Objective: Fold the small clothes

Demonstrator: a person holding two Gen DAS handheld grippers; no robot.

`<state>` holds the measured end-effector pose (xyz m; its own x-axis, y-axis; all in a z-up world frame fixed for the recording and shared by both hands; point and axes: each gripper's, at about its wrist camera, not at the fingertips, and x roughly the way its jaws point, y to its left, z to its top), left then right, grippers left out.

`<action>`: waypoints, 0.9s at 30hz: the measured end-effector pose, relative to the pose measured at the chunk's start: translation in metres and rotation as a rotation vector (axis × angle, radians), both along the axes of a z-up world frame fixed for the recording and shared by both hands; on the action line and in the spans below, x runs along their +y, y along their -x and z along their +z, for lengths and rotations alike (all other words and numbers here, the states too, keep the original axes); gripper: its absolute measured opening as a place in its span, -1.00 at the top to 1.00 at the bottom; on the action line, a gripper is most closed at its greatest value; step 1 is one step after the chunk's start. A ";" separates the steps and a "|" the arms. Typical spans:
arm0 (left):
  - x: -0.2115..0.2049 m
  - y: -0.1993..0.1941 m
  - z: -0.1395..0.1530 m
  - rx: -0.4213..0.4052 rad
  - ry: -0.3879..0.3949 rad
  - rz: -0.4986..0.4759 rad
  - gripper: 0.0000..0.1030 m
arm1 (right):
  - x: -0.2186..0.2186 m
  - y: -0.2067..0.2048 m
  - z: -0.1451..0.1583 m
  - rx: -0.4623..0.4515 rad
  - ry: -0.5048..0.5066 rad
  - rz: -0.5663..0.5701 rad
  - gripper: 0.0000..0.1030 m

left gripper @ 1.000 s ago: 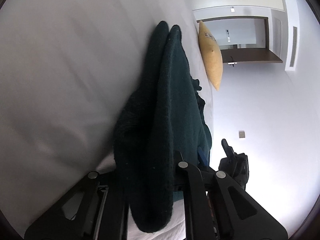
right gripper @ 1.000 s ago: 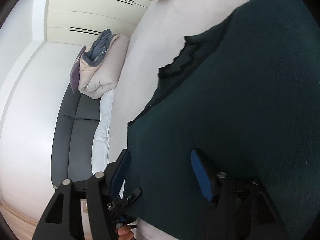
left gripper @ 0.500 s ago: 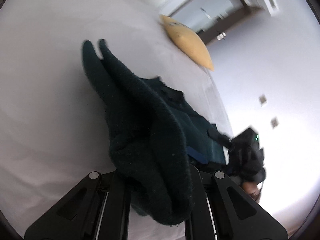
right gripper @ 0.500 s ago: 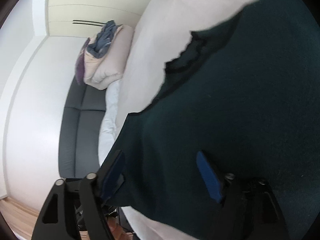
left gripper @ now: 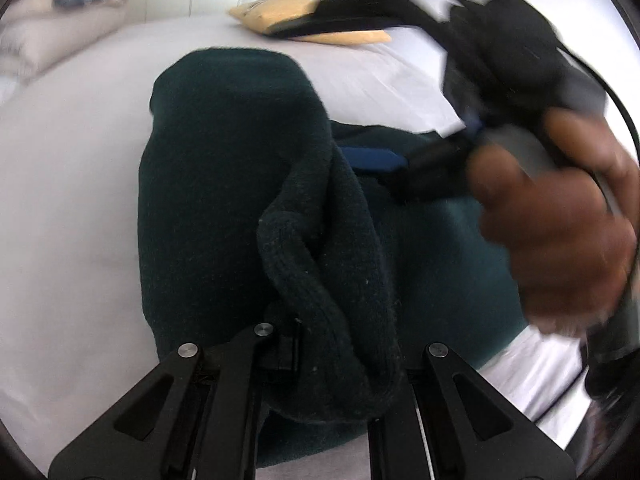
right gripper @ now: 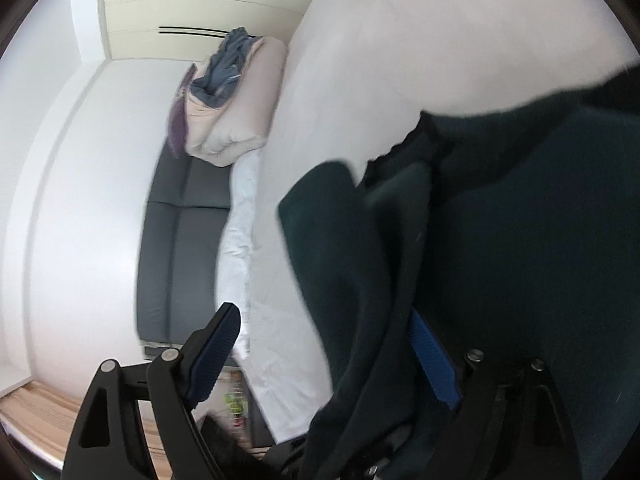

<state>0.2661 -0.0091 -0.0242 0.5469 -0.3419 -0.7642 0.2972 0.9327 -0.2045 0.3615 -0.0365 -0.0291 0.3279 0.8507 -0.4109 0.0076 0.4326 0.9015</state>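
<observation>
**Desk:** Dark green knit, is that the garment?

**Photographer:** Yes. The dark green sweater [left gripper: 224, 184] lies on the white bed [left gripper: 68, 208], one portion doubled over into a rounded fold. A thick ribbed edge is bunched and clenched in the left tool [left gripper: 336, 344], its fingers closed tight on the cloth.

**Desk:** And the other one?

**Photographer:** The right tool [right gripper: 324, 356] stands released, its blue-padded fingers [right gripper: 214, 354] wide apart; a flap of sweater hangs between them, draped against the far pad. From the left wrist view, the person's right hand [left gripper: 560, 216] grips that tool's handle just above the garment, blurred.

**Desk:** Room around it?

**Photographer:** Bare sheet spreads to the sweater's left and beyond its far edge. The near bed edge runs just right of the cloth.

**Desk:** The setting?

**Photographer:** A yellow pillow [left gripper: 280, 14] at the head of the bed, a folded pale duvet [right gripper: 240, 108] with grey-blue clothing on top, a dark grey sofa [right gripper: 180, 248] alongside, cream wardrobe doors [right gripper: 192, 4], wood flooring [right gripper: 36, 416].
</observation>
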 end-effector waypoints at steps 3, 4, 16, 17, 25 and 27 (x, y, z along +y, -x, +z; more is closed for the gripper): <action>-0.013 0.004 0.004 -0.033 -0.083 -0.024 0.86 | 0.005 -0.015 0.002 0.004 0.107 -0.009 -0.40; -0.018 0.006 0.005 -0.044 -0.108 -0.030 0.86 | 0.008 -0.018 0.004 -0.003 0.139 0.002 -0.19; -0.065 0.031 0.023 -0.161 -0.269 -0.120 0.86 | -0.002 -0.024 0.034 -0.109 0.370 0.030 0.73; -0.072 0.033 0.028 -0.169 -0.268 -0.132 0.86 | -0.010 -0.023 0.038 -0.120 0.378 0.026 0.73; -0.115 0.048 0.042 -0.188 -0.244 -0.211 0.87 | -0.074 -0.009 0.049 -0.134 0.429 -0.020 0.74; -0.126 0.052 0.040 -0.189 -0.248 -0.235 0.87 | -0.092 -0.006 0.046 -0.126 0.440 -0.032 0.74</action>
